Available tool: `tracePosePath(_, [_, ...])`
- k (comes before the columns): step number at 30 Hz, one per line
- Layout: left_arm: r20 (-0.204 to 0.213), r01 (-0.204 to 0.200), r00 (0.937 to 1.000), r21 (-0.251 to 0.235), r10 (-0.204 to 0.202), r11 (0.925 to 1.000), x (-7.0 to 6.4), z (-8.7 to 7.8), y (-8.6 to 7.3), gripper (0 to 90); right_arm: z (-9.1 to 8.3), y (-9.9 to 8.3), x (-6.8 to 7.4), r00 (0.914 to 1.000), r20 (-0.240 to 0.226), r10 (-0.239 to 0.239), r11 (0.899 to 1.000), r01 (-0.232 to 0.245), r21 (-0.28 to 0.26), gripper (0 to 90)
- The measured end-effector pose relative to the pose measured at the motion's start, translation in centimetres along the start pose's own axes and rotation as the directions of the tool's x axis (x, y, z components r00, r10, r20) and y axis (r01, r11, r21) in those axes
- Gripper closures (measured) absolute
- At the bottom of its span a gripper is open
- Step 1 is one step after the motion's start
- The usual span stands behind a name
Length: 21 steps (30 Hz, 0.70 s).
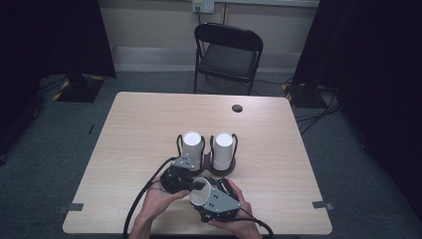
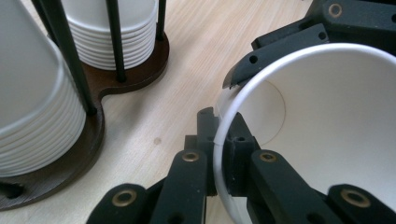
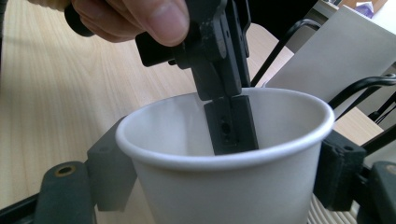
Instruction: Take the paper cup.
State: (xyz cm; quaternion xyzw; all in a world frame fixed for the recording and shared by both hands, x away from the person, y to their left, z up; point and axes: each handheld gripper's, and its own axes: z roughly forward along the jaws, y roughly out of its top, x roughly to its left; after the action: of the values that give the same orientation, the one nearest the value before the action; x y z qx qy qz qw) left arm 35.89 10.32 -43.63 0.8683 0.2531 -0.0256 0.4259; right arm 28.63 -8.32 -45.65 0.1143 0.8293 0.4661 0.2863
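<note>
High view: both hands meet over the near edge of the table (image 1: 139, 119), sharing one paper cup (image 1: 201, 195).

Behind them a dark wooden holder (image 1: 219, 171) carries two stacks of white cups (image 1: 192, 144). The right gripper (image 1: 211, 201) clasps the cup's body between its two jaws, one on each side. The left gripper (image 1: 199, 186) reaches in from the left and pinches the cup's rim, one jaw inside and one outside. The cup is plain white, empty, and held above the tabletop.

Paper cup's (image 3: 224, 182) base cut off below, 1 stack (image 2: 32, 88) cropped.
</note>
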Motion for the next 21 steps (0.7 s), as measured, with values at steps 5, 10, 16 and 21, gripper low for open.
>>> tracePosePath(5, [-0.003,0.006,1.0,-0.045,-0.006,0.999,0.0,0.0,-0.1,85.7,-0.2,0.0,-0.5,0.9996,-0.007,0.028,0.999,-0.028,-0.016,22.8])
tracePosePath(10, [-0.002,0.021,0.9998,-0.109,-0.021,0.9938,0.3,-0.1,-0.7,82.3,-0.2,0.0,-0.7,0.9983,0.012,0.056,0.998,-0.056,-0.034,23.1])
tracePosePath(16, [-0.032,0.013,0.9993,-0.151,-0.018,0.9885,0.3,-0.4,-1.0,76.2,-0.1,-0.1,-0.7,0.9959,0.032,0.085,0.995,-0.083,-0.049,23.1])
tracePosePath(21, [-0.061,-0.044,0.9977,-0.23,0.03,0.9722,-0.1,-0.9,-1.2,70.2,-0.2,-0.4,-1.2,0.9922,0.041,0.118,0.992,-0.115,-0.056,23.2])
